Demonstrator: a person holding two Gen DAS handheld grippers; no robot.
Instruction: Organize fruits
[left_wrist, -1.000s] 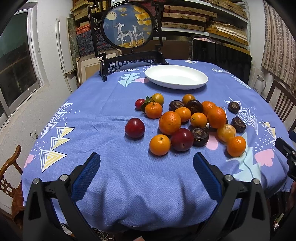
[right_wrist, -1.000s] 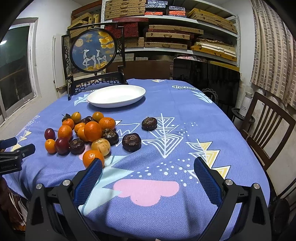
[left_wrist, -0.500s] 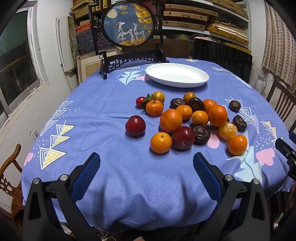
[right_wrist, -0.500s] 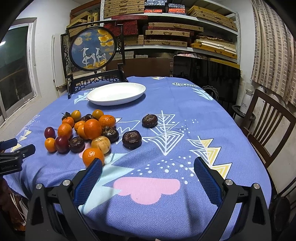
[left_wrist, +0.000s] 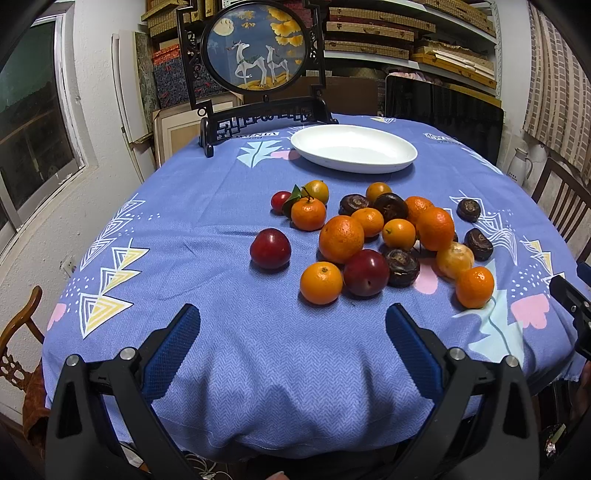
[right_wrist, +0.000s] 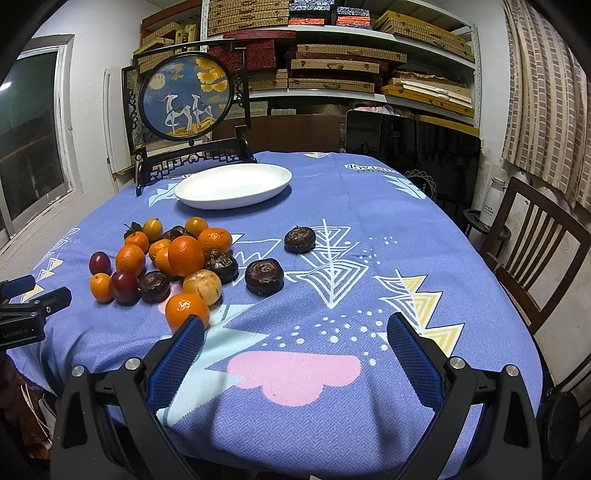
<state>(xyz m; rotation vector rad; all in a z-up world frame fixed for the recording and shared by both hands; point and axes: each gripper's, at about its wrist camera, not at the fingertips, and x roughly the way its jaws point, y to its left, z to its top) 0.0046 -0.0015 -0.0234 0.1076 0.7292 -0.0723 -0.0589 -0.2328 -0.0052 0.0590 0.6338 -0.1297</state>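
Fruits (left_wrist: 369, 236) clustered mid-table; white plate (left_wrist: 354, 153) beyond; both grippers' fingers wide, empty, over near edge of tablecloth (right_wrist: 369, 258).

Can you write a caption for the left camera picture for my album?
Open left tool waits before oranges, red plums and dark brown fruits on a blue tablecloth; white oval plate sits empty.

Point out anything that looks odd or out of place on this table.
The white plate holds nothing, while the fruit lies loose on the blue tablecloth. One pale, peeled-looking fruit stands out among the oranges and dark ones. Nothing is spilled.
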